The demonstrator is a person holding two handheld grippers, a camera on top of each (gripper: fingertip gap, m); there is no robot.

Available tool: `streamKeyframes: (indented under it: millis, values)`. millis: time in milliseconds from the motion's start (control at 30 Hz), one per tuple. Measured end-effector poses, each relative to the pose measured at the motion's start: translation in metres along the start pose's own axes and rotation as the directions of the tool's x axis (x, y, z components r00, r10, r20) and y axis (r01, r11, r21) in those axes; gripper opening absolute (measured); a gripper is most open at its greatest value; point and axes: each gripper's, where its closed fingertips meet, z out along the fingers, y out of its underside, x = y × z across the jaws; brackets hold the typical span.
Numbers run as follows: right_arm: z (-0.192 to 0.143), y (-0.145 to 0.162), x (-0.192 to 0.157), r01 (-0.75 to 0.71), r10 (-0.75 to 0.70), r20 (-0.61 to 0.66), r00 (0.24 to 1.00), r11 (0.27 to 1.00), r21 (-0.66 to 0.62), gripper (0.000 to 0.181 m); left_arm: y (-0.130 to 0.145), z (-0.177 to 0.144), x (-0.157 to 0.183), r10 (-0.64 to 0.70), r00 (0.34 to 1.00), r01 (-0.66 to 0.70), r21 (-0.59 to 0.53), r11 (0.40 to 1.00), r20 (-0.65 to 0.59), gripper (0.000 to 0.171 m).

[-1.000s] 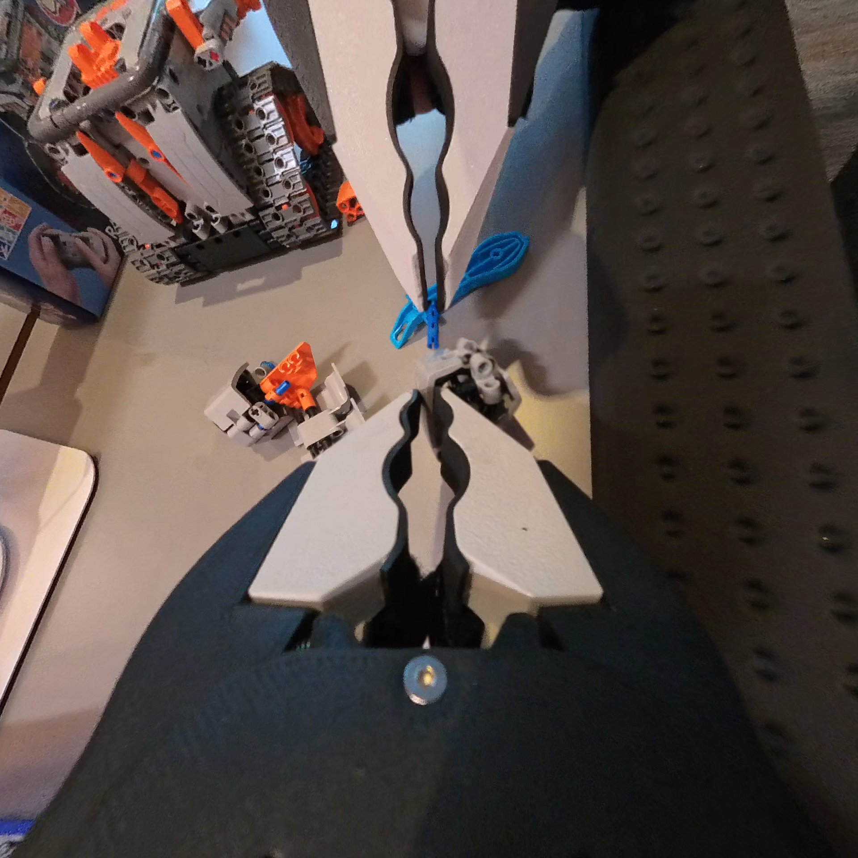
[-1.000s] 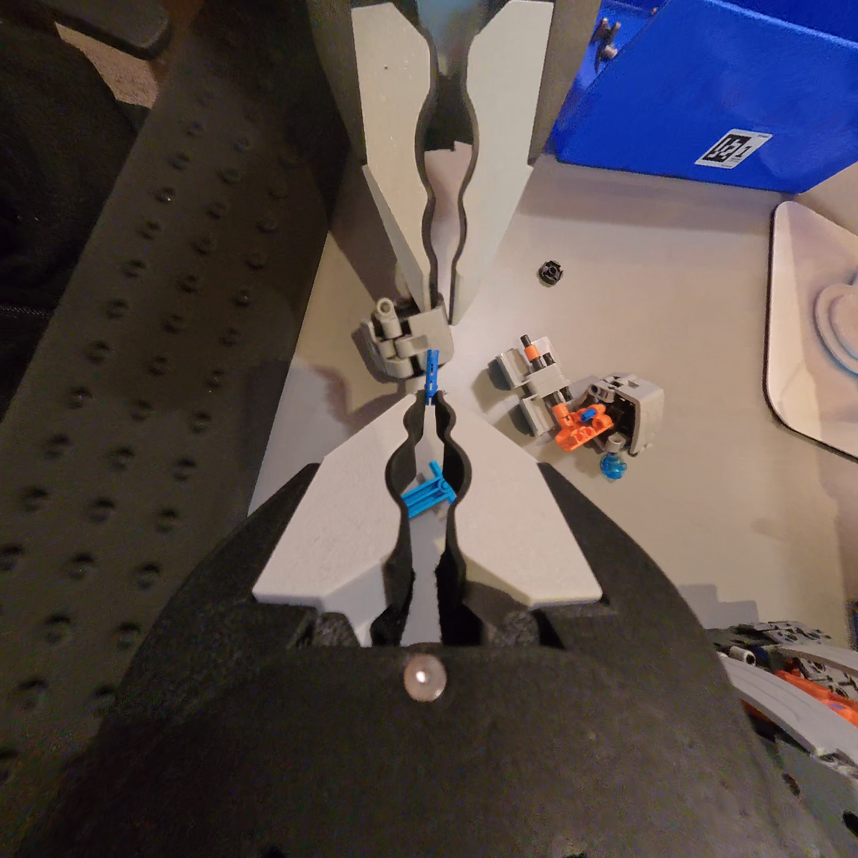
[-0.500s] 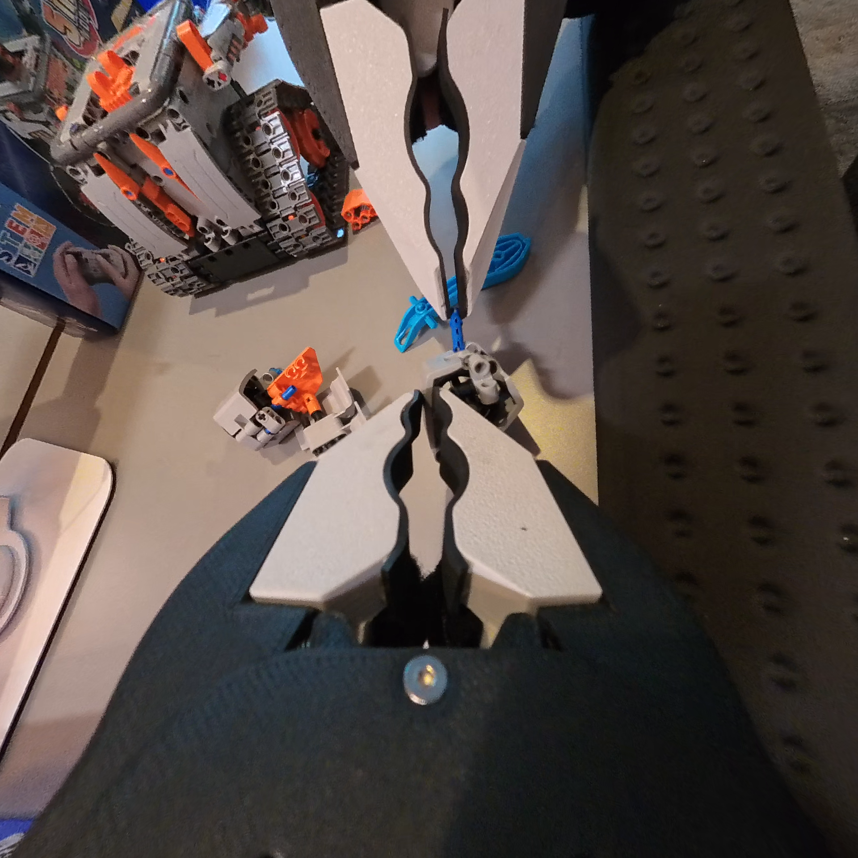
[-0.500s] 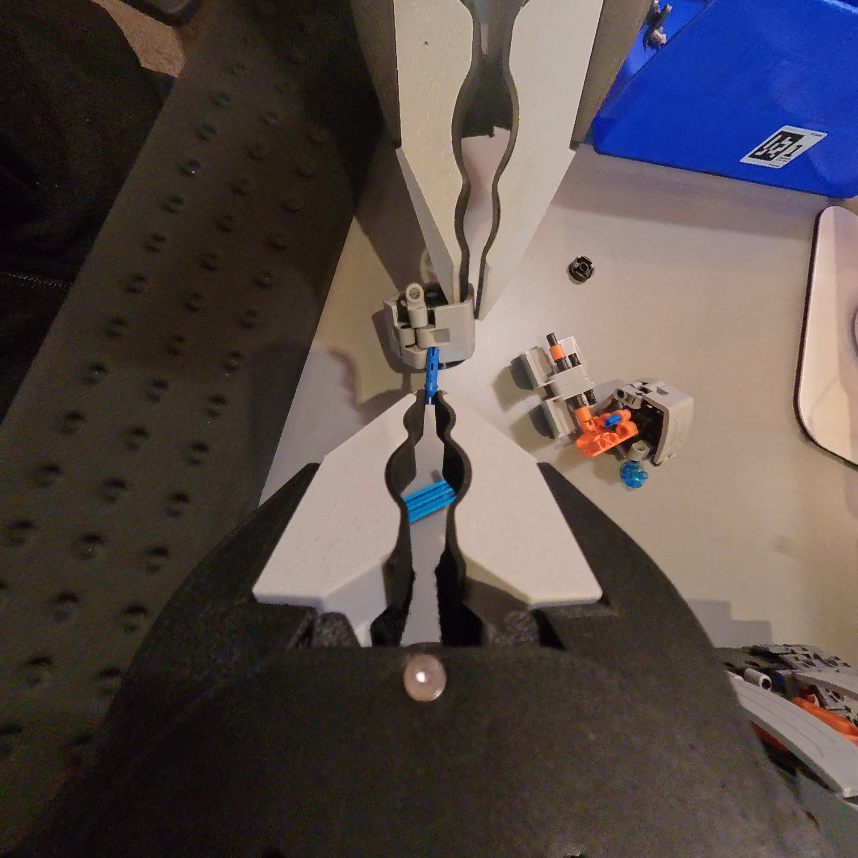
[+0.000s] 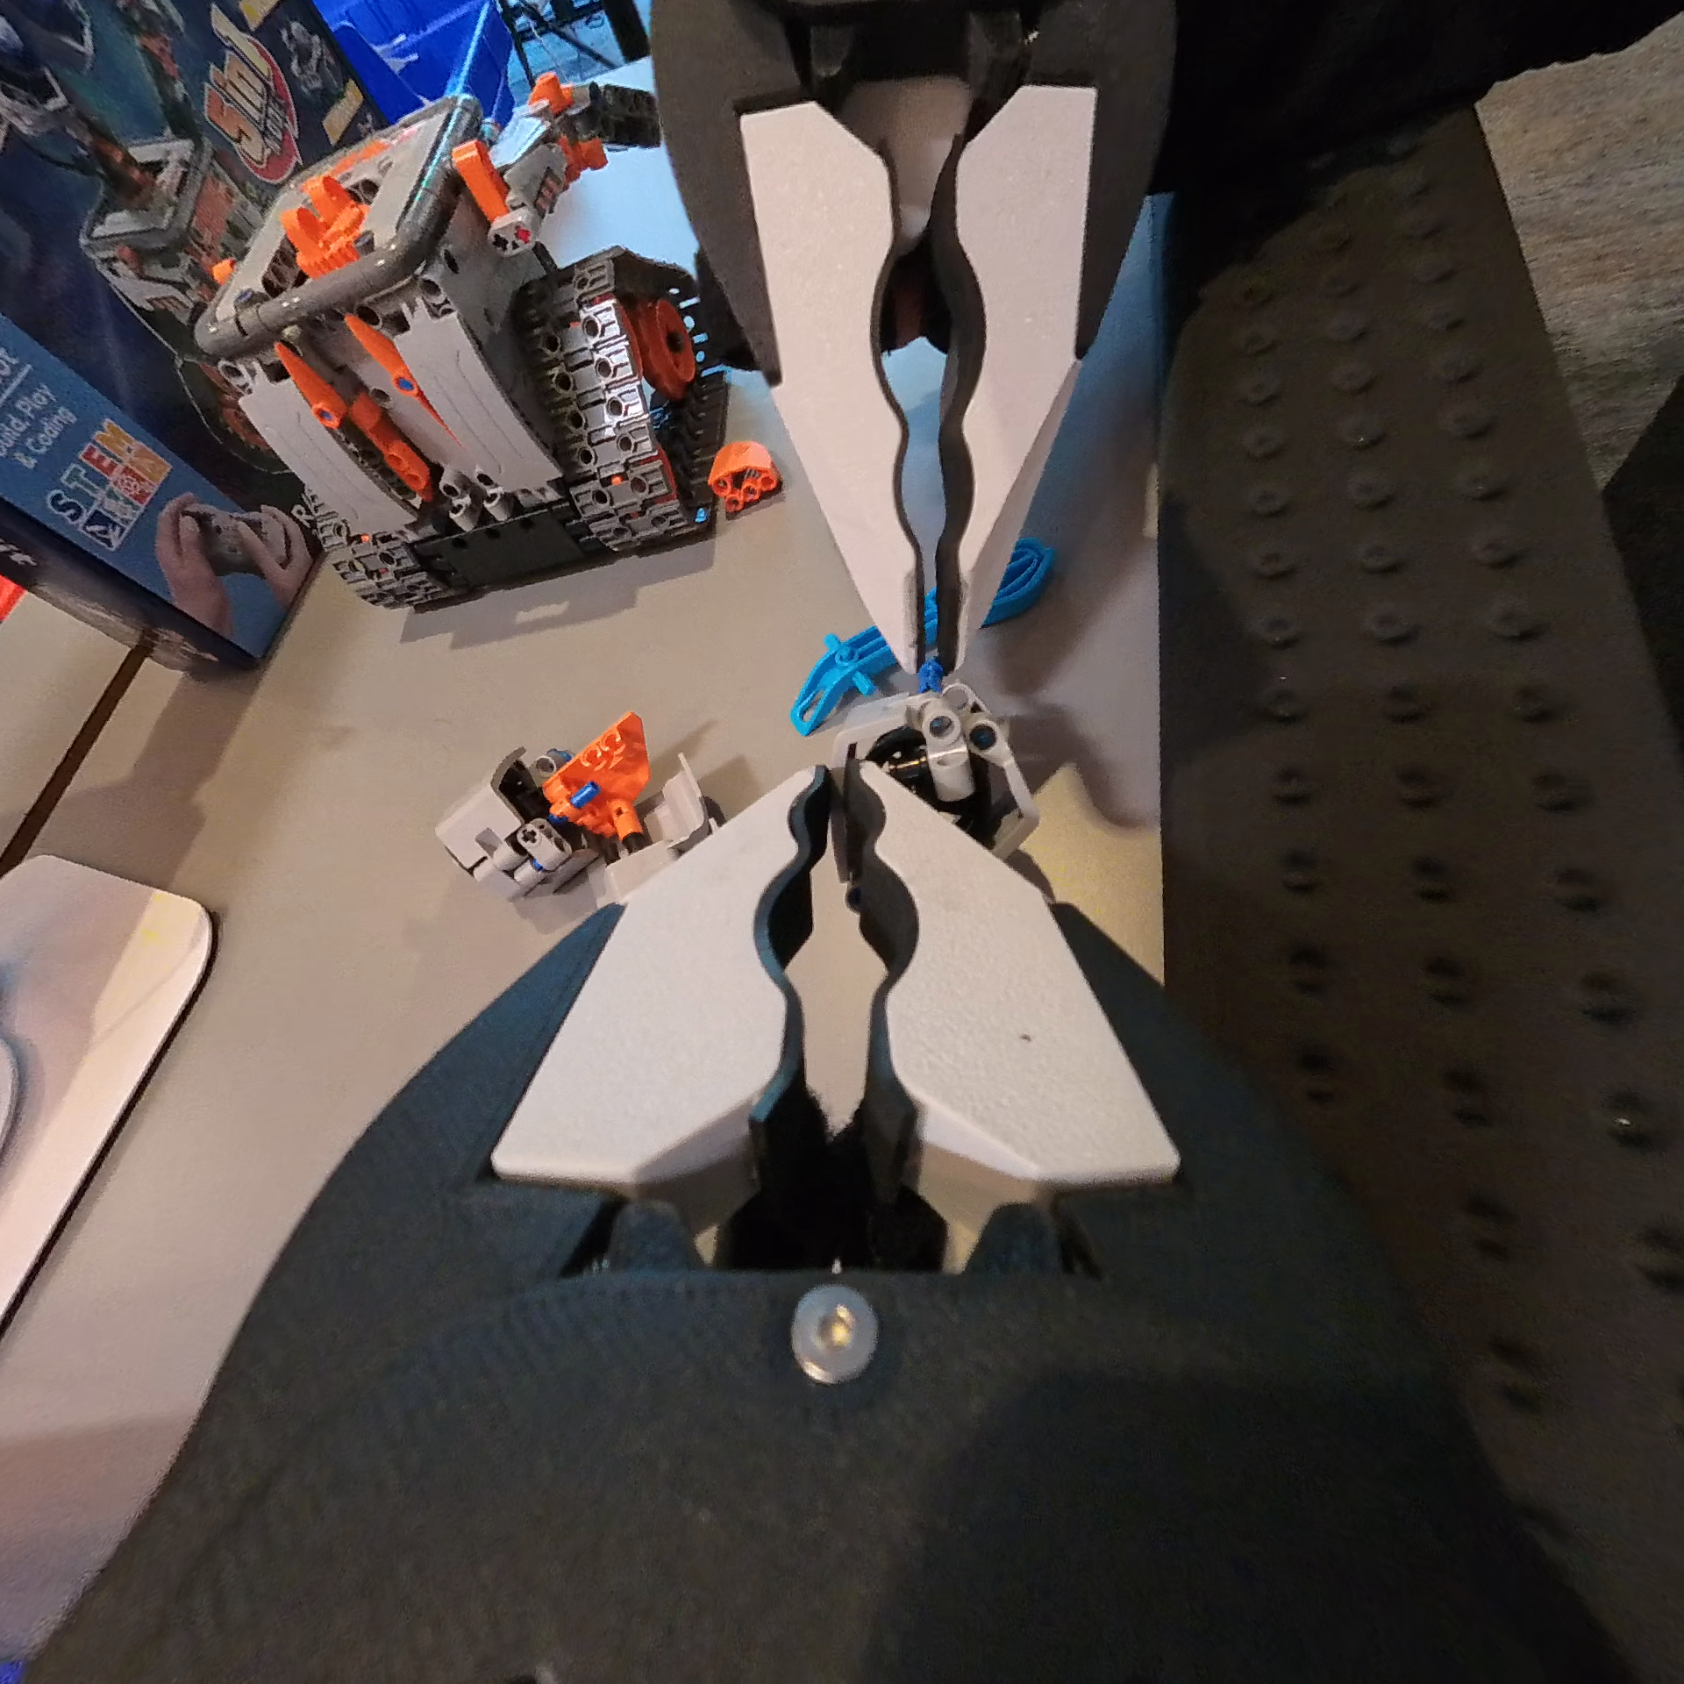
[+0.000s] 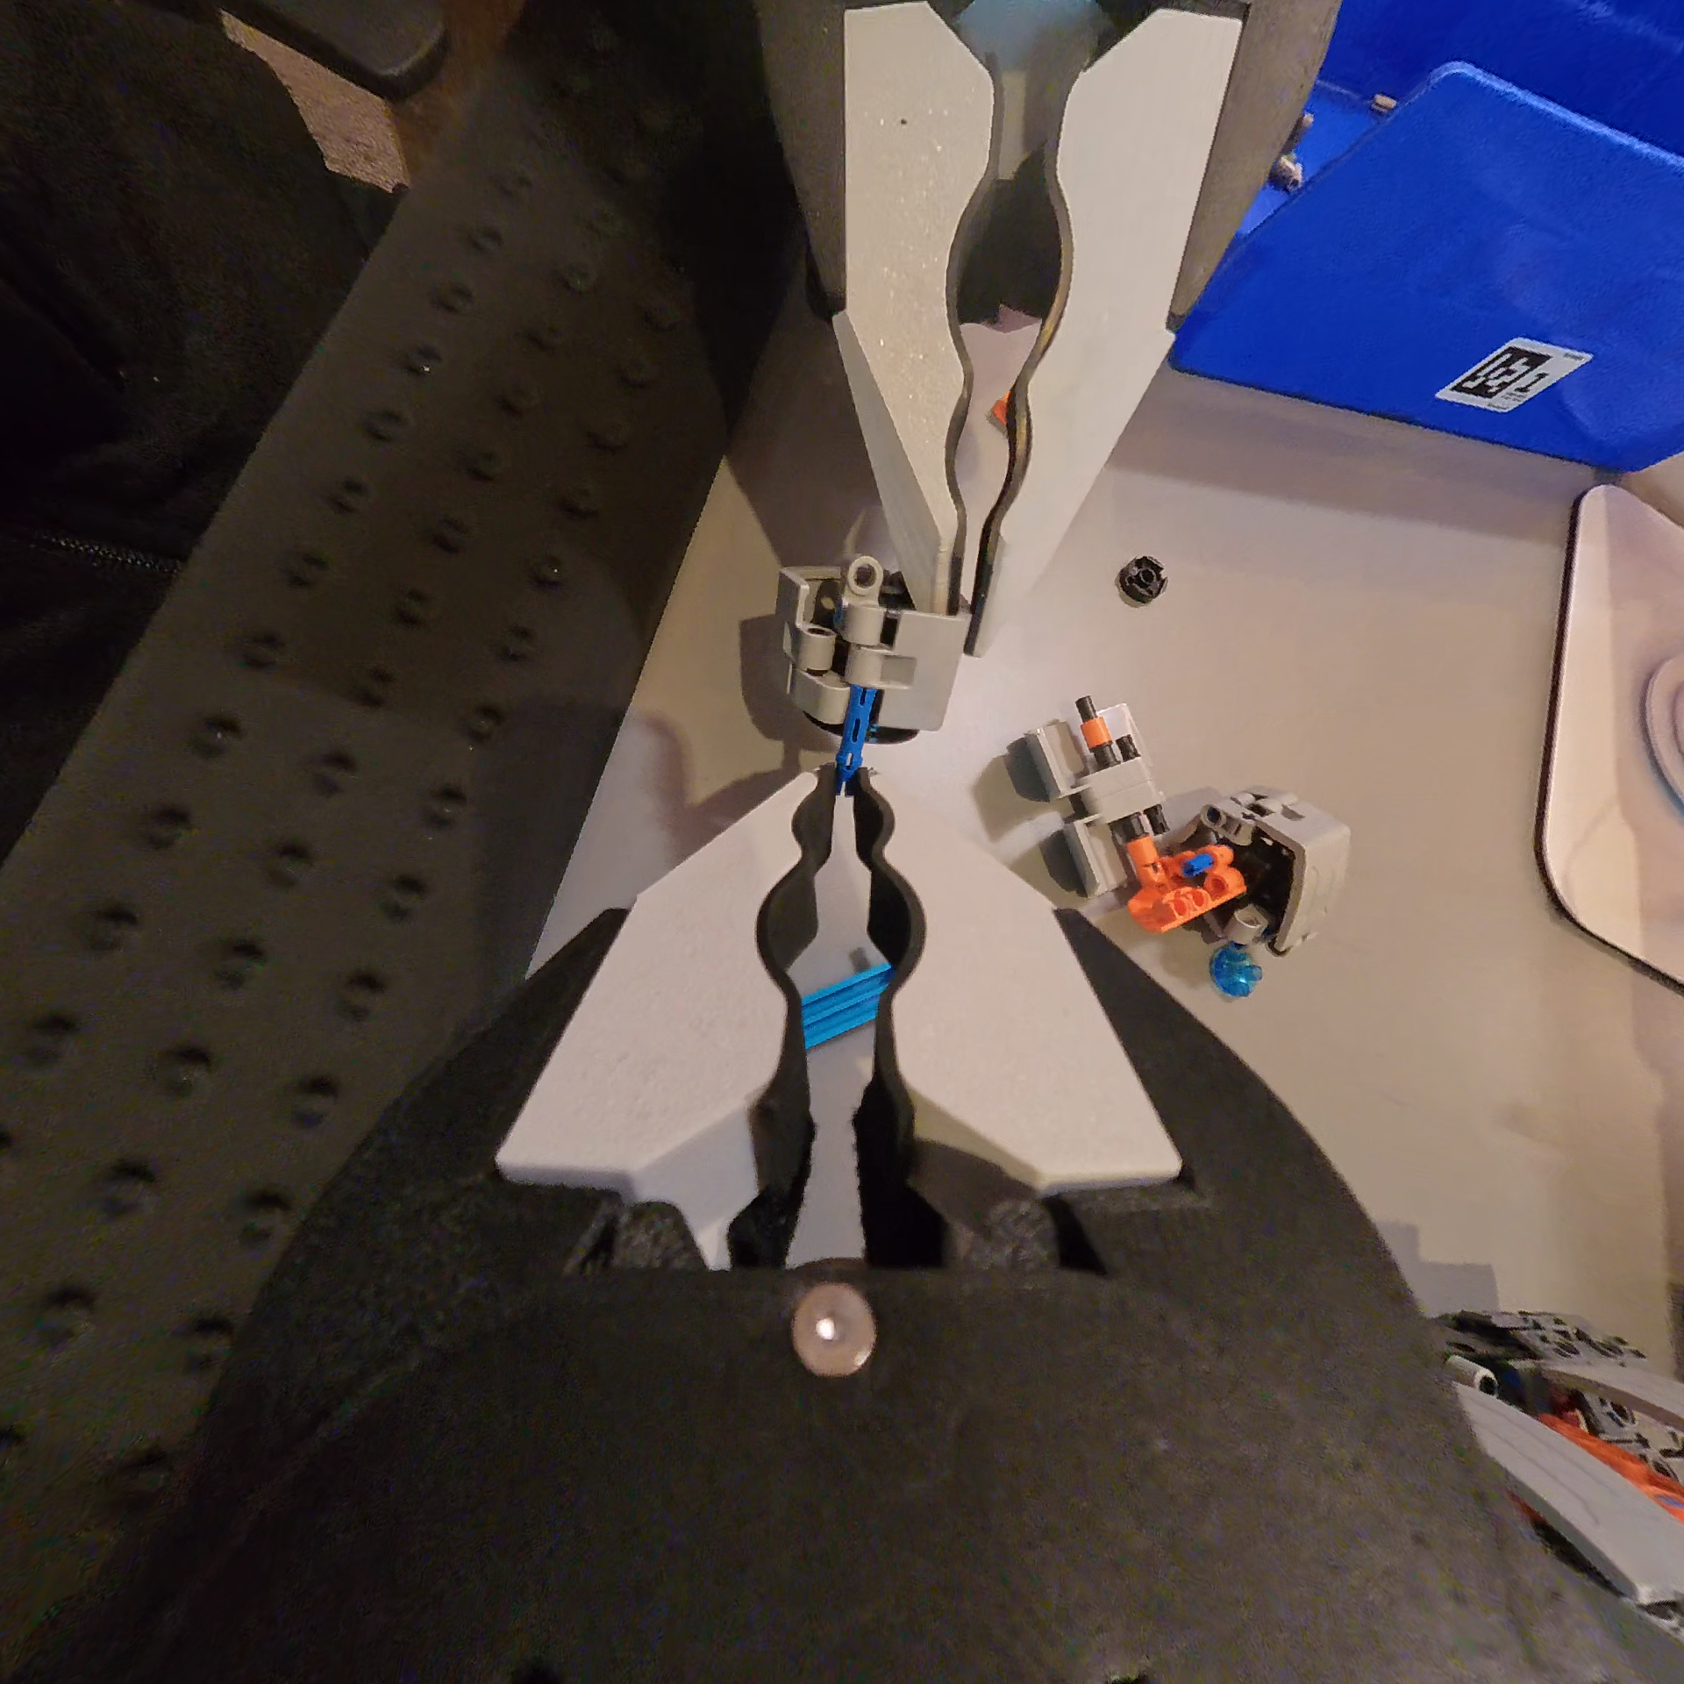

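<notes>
My left gripper (image 5: pixel 838 775) is shut on a small grey brick assembly (image 5: pixel 948 775) with a black part inside, held just above the grey table. My right gripper (image 6: pixel 846 785) is shut on a thin blue axle (image 6: pixel 857 734). The axle's far end reaches into the underside of the grey assembly (image 6: pixel 866 652). The two grippers face each other tip to tip. The right gripper (image 5: pixel 929 652) comes down from the top of the left wrist view, and the left gripper (image 6: pixel 966 610) from the top of the right wrist view.
A grey-and-orange tracked model (image 5: pixel 456 383) and its box (image 5: pixel 118 474) stand at the back. A second small grey-orange assembly (image 6: pixel 1185 857), blue curved pieces (image 5: pixel 825 688), an orange piece (image 5: pixel 745 474) and a black round piece (image 6: pixel 1144 577) lie loose. There are also a blue bin (image 6: pixel 1458 273), a white board (image 6: pixel 1622 729) and a black studded mat (image 5: pixel 1412 820). The tips of both grippers are at nearly the same place. Between my left fingertips and the black round piece (image 6: pixel 1144 577) there is roughly 12 centimeters.
The two grippers have drawn closer together. The blue axle's end, just short of the grey assembly before, now sits in it. The left gripper has tilted so more of the assembly's inside shows.
</notes>
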Motion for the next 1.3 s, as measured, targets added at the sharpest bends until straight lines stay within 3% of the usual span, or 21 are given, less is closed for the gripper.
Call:
streamKeyframes:
  millis: [667,1033,1300]
  values:
    - [0.002,-0.005,-0.006,0.071,-0.071,-0.013,0.997,0.997,-0.008,0.001,0.001,0.003,-0.010,-0.216,0.976,0.218,0.036,0.975,-0.034,0.000]
    - [-0.004,-0.004,0.001,0.013,-0.013,-0.019,1.000,1.000,0.014,0.001,0.008,0.009,-0.007,-0.151,0.988,0.151,0.002,0.989,-0.034,0.000]
    - [0.010,0.015,0.001,-0.013,0.012,-0.010,1.000,0.997,-0.082,0.001,0.023,0.018,0.003,-0.118,0.991,0.113,-0.073,0.991,-0.065,0.001]
